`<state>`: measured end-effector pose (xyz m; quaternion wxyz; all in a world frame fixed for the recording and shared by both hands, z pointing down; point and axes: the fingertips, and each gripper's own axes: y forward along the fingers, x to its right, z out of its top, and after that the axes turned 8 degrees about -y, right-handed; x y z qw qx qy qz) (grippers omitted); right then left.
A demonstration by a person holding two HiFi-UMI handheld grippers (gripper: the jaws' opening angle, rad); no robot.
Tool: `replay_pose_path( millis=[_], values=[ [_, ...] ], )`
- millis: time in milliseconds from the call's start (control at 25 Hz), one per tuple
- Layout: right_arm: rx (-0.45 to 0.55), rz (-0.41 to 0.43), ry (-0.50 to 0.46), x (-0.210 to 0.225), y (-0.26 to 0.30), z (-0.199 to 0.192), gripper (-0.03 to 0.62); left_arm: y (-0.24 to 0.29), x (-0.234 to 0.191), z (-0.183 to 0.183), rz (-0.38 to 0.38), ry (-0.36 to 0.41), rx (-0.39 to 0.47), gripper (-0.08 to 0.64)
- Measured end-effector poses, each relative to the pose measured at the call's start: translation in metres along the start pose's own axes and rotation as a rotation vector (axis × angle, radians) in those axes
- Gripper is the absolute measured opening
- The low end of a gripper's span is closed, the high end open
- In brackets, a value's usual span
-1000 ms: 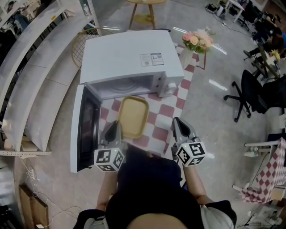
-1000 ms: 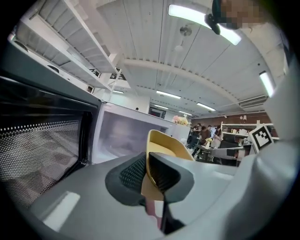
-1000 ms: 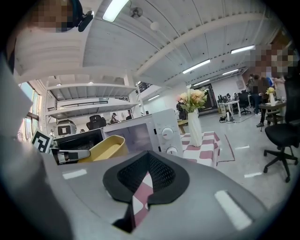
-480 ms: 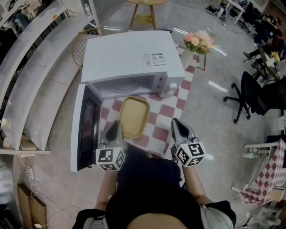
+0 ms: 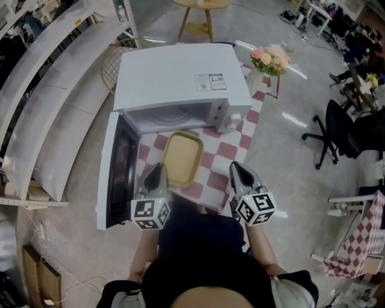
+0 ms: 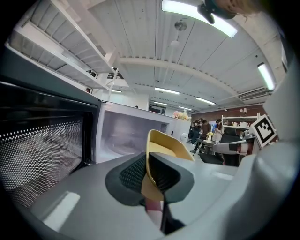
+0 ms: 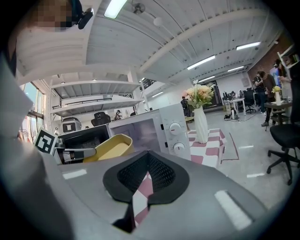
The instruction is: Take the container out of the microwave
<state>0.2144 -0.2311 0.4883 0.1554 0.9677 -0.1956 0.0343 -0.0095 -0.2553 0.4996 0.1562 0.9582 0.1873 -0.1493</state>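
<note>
I list: red-and-white checked cloth (image 5: 224,150); vase of pink flowers (image 5: 269,60) on its far right corner; wooden stool (image 5: 200,15); black office chair (image 5: 337,123); white shelving (image 5: 54,90); gold wire basket (image 5: 114,60).

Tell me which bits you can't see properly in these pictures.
- Inside of the microwave: in the head view, its own top hides most of it.
- Label on the microwave's top: in the head view, the print is too small to read.
- Near rim of the yellow container: in the head view, the left gripper covers it.
- Near edge of the chequered cloth: in the head view, the person's body hides it.
</note>
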Motion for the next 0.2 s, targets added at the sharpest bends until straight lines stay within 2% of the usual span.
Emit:
replay_pose_path(
  millis=[200],
  values=[
    [-0.002,0.006,0.006,-0.0021,0.0009,-0.0018,0.000,0.0000,-0.0003,-0.0021,0.000,0.007,-0.006,0.029]
  ],
)
